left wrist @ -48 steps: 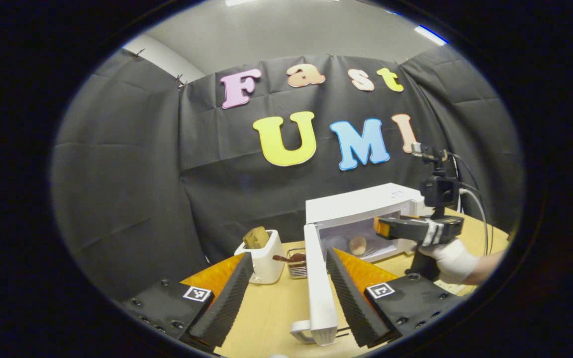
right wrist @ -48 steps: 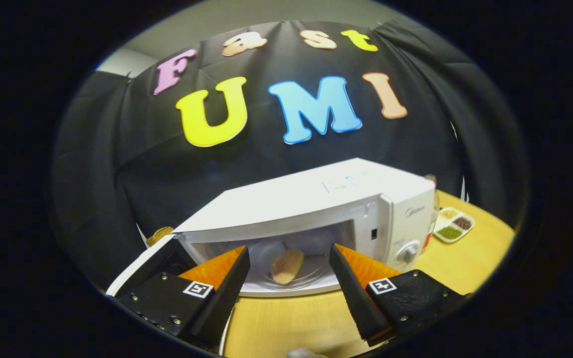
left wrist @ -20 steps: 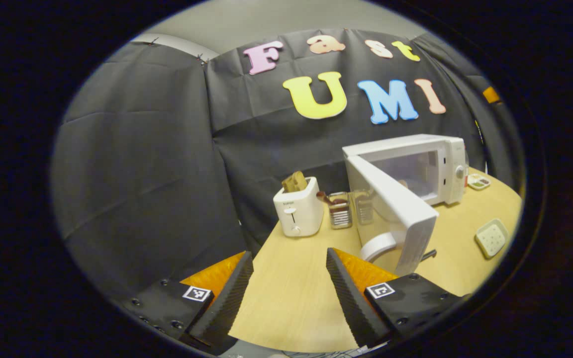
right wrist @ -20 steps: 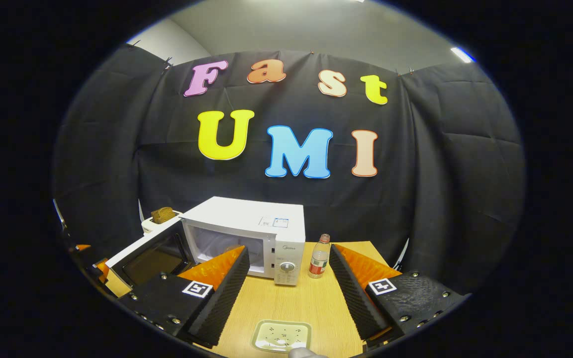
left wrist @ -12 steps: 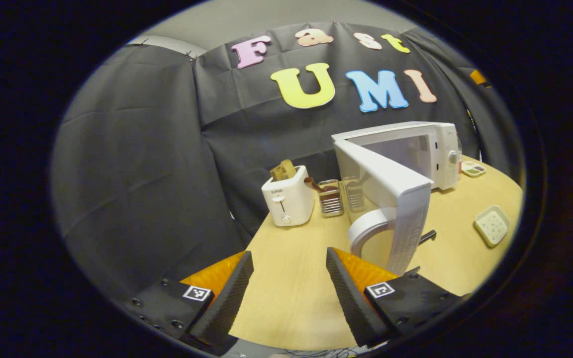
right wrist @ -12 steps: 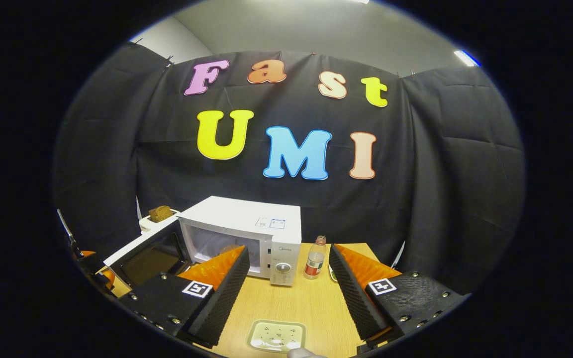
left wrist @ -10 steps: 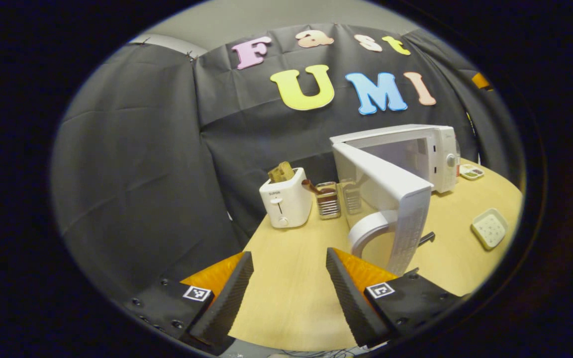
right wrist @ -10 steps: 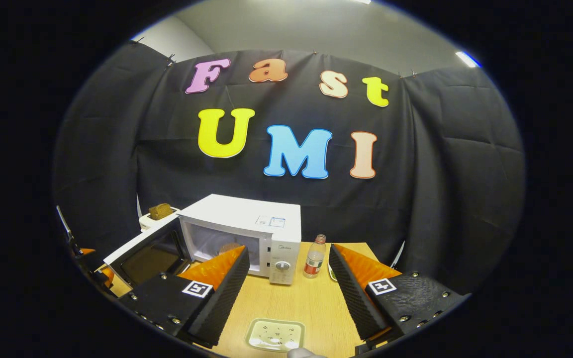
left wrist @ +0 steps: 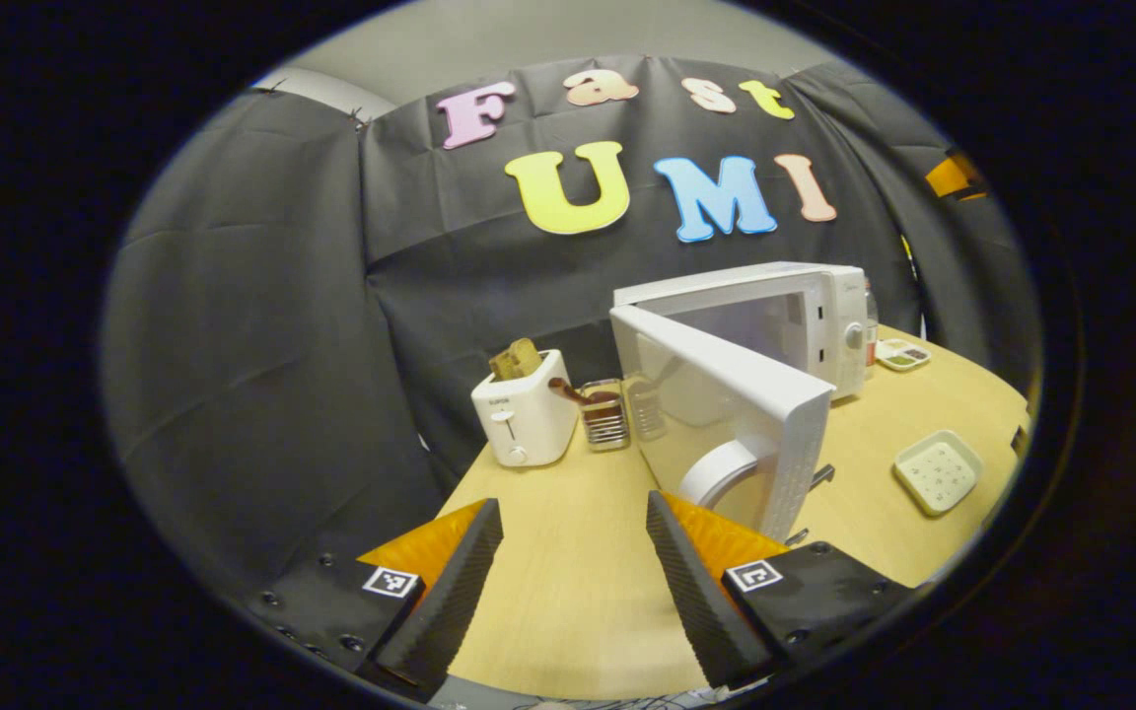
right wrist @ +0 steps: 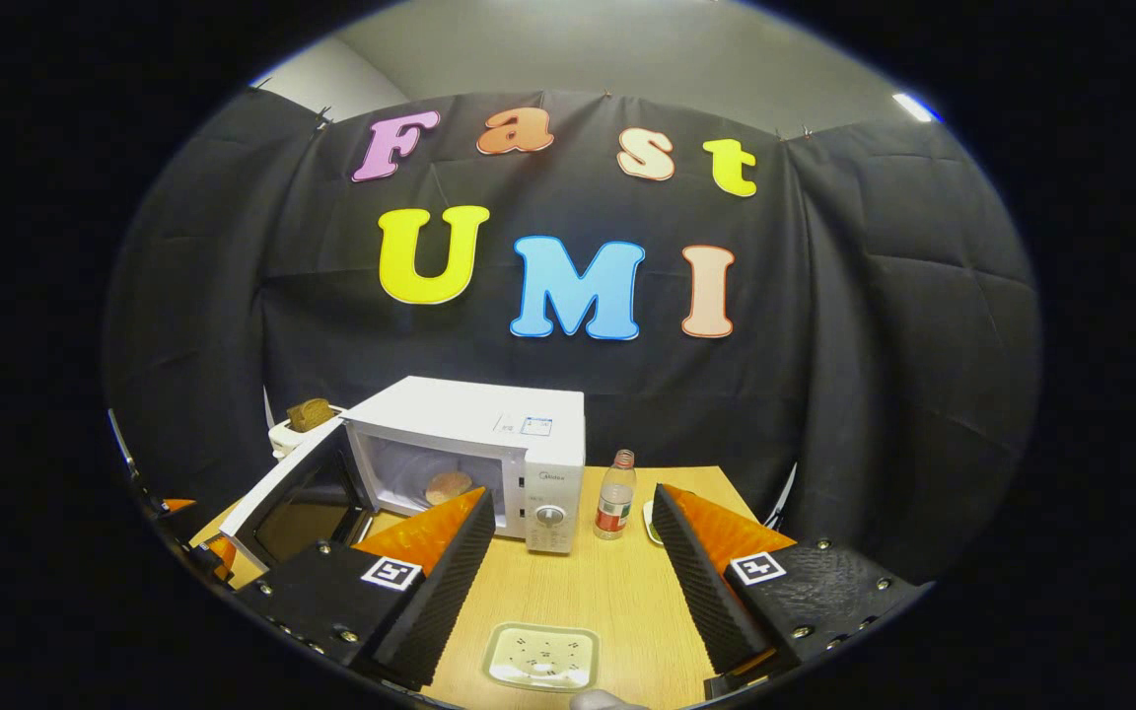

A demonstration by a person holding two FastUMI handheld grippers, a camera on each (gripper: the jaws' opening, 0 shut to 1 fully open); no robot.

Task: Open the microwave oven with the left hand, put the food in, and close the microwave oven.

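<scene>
One door point(left wrist: 726, 414) left to shut: it swings open right of centre, just beyond the left gripper point(left wrist: 568, 572), whose jaws gape empty; food point(right wrist: 448, 485) sits inside the microwave point(right wrist: 474, 449).

The left gripper view looks from the table's point(left wrist: 568, 592) left front side, across toward the microwave point(left wrist: 775, 316) and its open door point(left wrist: 726, 414), which is quite near. The right gripper view looks from the front, farther back, straight at the microwave point(right wrist: 489, 434). Both views share the microwave, the toaster point(left wrist: 524, 419) and the small white dish point(right wrist: 540, 658).
</scene>
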